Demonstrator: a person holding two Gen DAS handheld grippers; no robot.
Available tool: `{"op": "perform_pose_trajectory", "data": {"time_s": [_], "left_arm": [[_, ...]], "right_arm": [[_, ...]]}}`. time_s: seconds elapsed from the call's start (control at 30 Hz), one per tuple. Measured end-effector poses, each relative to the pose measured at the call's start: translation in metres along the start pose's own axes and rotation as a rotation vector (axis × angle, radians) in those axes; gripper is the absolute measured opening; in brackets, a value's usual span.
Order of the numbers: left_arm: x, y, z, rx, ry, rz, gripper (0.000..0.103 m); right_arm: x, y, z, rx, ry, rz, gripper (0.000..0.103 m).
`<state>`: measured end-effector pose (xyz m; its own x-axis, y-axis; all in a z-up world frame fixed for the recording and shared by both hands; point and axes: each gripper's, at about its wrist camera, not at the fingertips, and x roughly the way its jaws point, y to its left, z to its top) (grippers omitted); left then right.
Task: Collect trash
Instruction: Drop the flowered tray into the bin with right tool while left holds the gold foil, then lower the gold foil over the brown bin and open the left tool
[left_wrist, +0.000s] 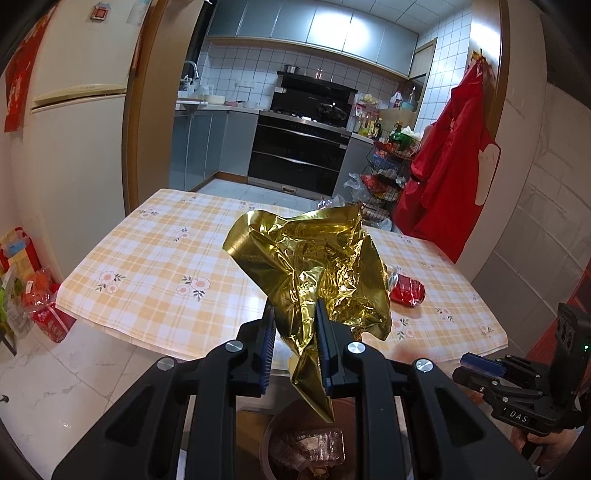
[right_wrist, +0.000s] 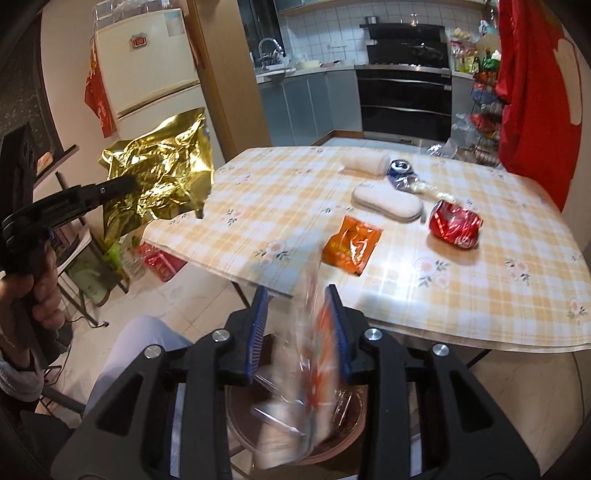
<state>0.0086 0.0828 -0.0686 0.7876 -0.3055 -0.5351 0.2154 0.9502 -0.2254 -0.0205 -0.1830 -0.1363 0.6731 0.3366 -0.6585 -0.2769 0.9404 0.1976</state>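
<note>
My left gripper (left_wrist: 295, 321) is shut on a crumpled gold foil wrapper (left_wrist: 314, 266), held in the air above a round brown bin (left_wrist: 280, 439). The foil also shows in the right wrist view (right_wrist: 159, 170). My right gripper (right_wrist: 299, 310) is open over the same bin (right_wrist: 354, 417). A clear and orange plastic wrapper (right_wrist: 310, 354), blurred, hangs between its fingers and reaches down into the bin. On the checked table (right_wrist: 480, 295) lie an orange packet (right_wrist: 351, 245), a crushed red can (right_wrist: 456, 223) and a crushed blue can (right_wrist: 400, 171).
Two beige pads (right_wrist: 388, 201) lie mid-table. Bags and boxes (left_wrist: 33, 295) sit on the floor left of the table. A red garment (left_wrist: 450, 177) hangs at the right. A wire rack (left_wrist: 384, 177) stands behind the table. The right gripper shows at the lower right of the left wrist view (left_wrist: 480, 365).
</note>
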Motion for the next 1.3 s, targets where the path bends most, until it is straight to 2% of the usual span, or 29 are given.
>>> {"op": "perform_pose_trajectory", "data": {"time_s": [0.2, 0.27, 0.33, 0.43, 0.6, 0.8, 1.07, 1.3], "left_arm": [[0.007, -0.002, -0.004, 0.014, 0.02, 0.004, 0.02], [0.008, -0.003, -0.006, 0.018, 0.027, 0.002, 0.02], [0.01, -0.007, -0.007, 0.026, 0.033, 0.001, 0.02], [0.012, -0.009, -0.008, 0.034, 0.041, -0.003, 0.02], [0.015, -0.017, -0.01, 0.055, 0.054, -0.014, 0.02], [0.02, -0.033, -0.017, 0.097, 0.083, -0.049, 0.021], [0.025, -0.056, -0.027, 0.168, 0.127, -0.122, 0.022], [0.03, -0.064, -0.036, 0.207, 0.166, -0.155, 0.023]], "right_arm": [[-0.005, -0.005, 0.005, 0.009, -0.043, -0.039, 0.066], [-0.009, -0.007, 0.007, 0.013, -0.072, -0.078, 0.082], [-0.014, -0.011, 0.008, 0.018, -0.101, -0.116, 0.091], [-0.024, -0.02, 0.011, 0.04, -0.152, -0.177, 0.097], [-0.039, -0.037, 0.014, 0.087, -0.211, -0.227, 0.097], [-0.049, -0.055, 0.015, 0.127, -0.243, -0.259, 0.097], [-0.051, -0.071, 0.01, 0.165, -0.249, -0.273, 0.097], [-0.053, -0.077, 0.006, 0.187, -0.248, -0.282, 0.097]]}}
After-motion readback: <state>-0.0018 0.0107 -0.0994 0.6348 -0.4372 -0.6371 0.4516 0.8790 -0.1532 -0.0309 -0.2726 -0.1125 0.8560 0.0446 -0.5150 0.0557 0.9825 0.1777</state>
